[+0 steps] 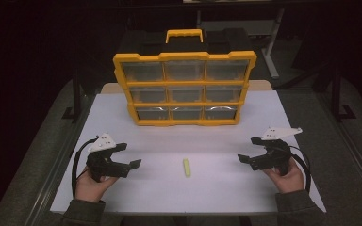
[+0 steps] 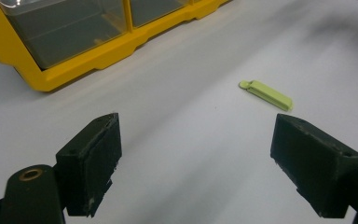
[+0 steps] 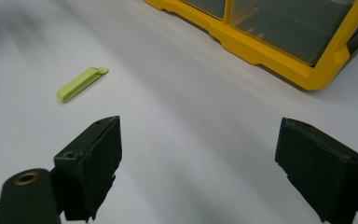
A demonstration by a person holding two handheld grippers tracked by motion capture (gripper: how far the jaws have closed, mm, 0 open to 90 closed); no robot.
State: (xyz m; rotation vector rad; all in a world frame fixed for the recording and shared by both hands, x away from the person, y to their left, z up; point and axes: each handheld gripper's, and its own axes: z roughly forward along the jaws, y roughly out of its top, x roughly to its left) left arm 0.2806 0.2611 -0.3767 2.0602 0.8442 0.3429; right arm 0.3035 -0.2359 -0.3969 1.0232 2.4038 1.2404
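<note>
A small light-green clip [image 1: 186,167] lies flat on the white table [image 1: 188,136], near its front middle. It also shows at the upper right in the left gripper view [image 2: 266,94] and at the upper left in the right gripper view [image 3: 80,83]. My left gripper [image 1: 127,156] rests to the clip's left, open and empty, its jaws pointing right. My right gripper [image 1: 249,149] sits to the clip's right, open and empty, jaws pointing left. A yellow organiser case [image 1: 184,88] with clear drawers stands upright at the table's back.
The case has a yellow carry handle [image 1: 184,35] on top and three rows of drawers facing me. Its lower corner shows in the left gripper view [image 2: 65,42] and the right gripper view [image 3: 279,32]. Dark floor and table legs surround the tabletop.
</note>
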